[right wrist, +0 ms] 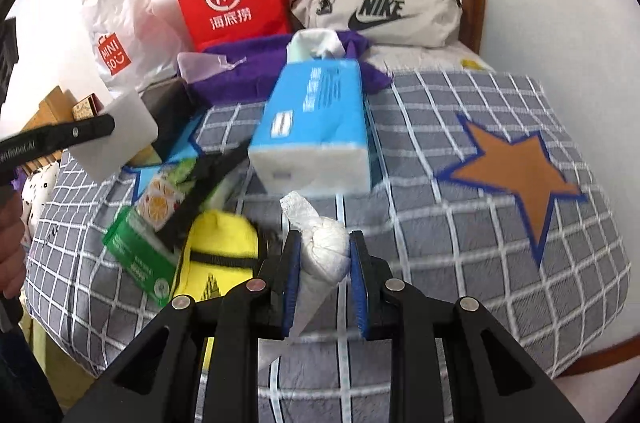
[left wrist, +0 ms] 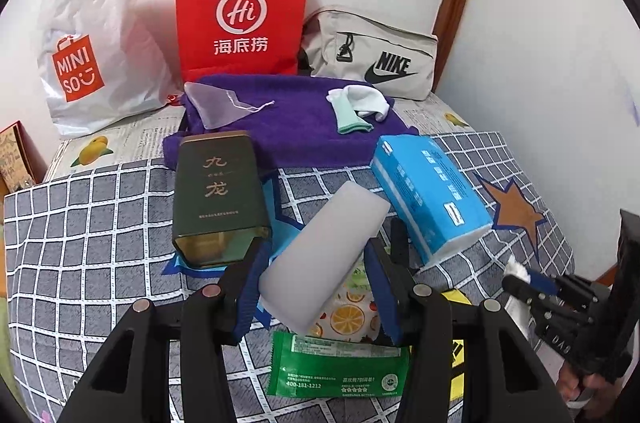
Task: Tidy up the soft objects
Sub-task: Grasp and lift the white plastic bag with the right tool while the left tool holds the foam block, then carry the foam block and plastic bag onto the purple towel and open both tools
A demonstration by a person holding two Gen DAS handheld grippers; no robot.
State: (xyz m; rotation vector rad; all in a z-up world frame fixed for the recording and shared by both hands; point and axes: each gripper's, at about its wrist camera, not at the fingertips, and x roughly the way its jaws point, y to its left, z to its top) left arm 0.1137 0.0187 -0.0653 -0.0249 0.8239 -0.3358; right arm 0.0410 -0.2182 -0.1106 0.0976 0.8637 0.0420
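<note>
Gripping a white foam block just beside the blue tissue pack, the left gripper stays clear of the right gripper, clenched on a knotted white cloth.

blanket: soft grey cloth, matt, white grid lines
towel: purple terry cloth, fuzzy, matt
foam block: white, smooth, matt, held in the left claw
knotted bundle: white crinkled cloth or paper, which I cannot tell, clamped in the right claw
tea tin: dark green metal, satin sheen, gold inside
tissue pack: glossy blue plastic wrap
Haidilao bag: red paper, matt
Miniso bag: shiny crinkled plastic
Nike pouch: beige canvas
claw pads: ribbed blue
</note>
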